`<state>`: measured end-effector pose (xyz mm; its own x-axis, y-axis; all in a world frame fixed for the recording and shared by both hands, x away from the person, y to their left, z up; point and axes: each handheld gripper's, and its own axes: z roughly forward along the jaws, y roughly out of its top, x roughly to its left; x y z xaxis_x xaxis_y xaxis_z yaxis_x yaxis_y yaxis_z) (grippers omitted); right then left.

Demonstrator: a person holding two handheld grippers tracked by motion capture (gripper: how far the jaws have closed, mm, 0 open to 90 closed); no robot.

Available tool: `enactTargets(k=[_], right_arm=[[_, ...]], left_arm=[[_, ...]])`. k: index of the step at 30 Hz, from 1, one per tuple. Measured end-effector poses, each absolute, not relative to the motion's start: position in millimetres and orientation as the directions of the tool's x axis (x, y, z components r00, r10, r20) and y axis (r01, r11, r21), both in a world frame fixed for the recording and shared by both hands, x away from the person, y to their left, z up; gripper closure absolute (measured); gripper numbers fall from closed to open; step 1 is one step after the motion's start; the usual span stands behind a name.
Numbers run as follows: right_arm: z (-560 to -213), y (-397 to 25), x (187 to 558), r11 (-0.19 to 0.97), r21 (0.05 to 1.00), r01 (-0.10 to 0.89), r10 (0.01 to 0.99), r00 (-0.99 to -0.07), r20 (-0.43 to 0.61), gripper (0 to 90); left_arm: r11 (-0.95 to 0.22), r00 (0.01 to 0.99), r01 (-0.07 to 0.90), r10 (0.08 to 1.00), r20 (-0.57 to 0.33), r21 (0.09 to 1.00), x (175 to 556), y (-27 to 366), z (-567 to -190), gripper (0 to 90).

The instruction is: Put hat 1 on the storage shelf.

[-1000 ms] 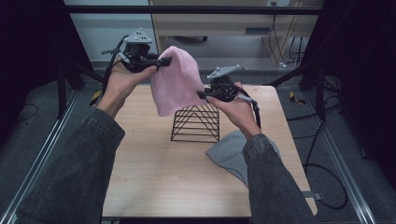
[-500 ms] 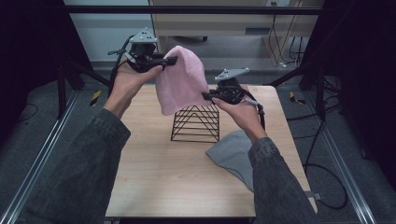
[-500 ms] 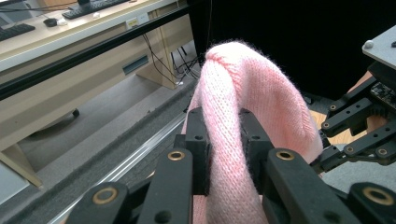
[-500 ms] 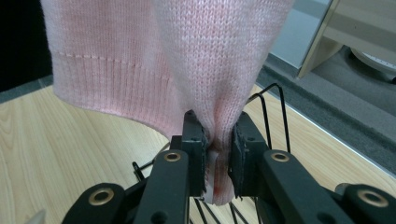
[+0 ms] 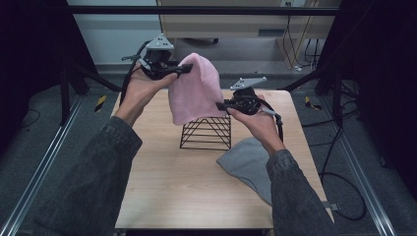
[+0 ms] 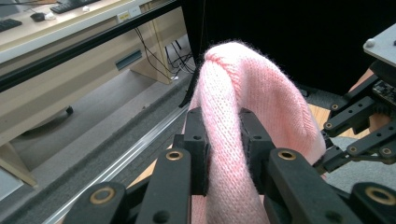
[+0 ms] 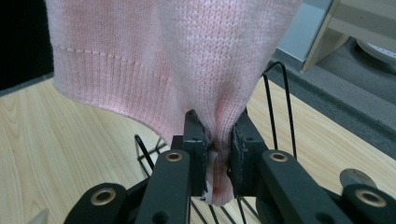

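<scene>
No text, brand or number can be read anywhere; a small pale label (image 6: 129, 14) sits on the edge of the desk (image 6: 56, 32) in the left gripper view, but its print seems too blurred to read.
</scene>
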<state>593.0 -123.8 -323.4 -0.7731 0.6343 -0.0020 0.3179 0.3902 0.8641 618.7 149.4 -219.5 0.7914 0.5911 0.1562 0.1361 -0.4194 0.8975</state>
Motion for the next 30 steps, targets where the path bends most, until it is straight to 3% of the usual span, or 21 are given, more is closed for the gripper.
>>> enactTargets(k=[30], right_arm=[[-371, -131, 573, 0.46, 0.82, 0.342, 0.66, -0.75, -0.057, 79.1]], left_arm=[[-0.467, 0.815, 0.168, 0.561, 0.144, 0.868, 596, 130, -259, 74.4]])
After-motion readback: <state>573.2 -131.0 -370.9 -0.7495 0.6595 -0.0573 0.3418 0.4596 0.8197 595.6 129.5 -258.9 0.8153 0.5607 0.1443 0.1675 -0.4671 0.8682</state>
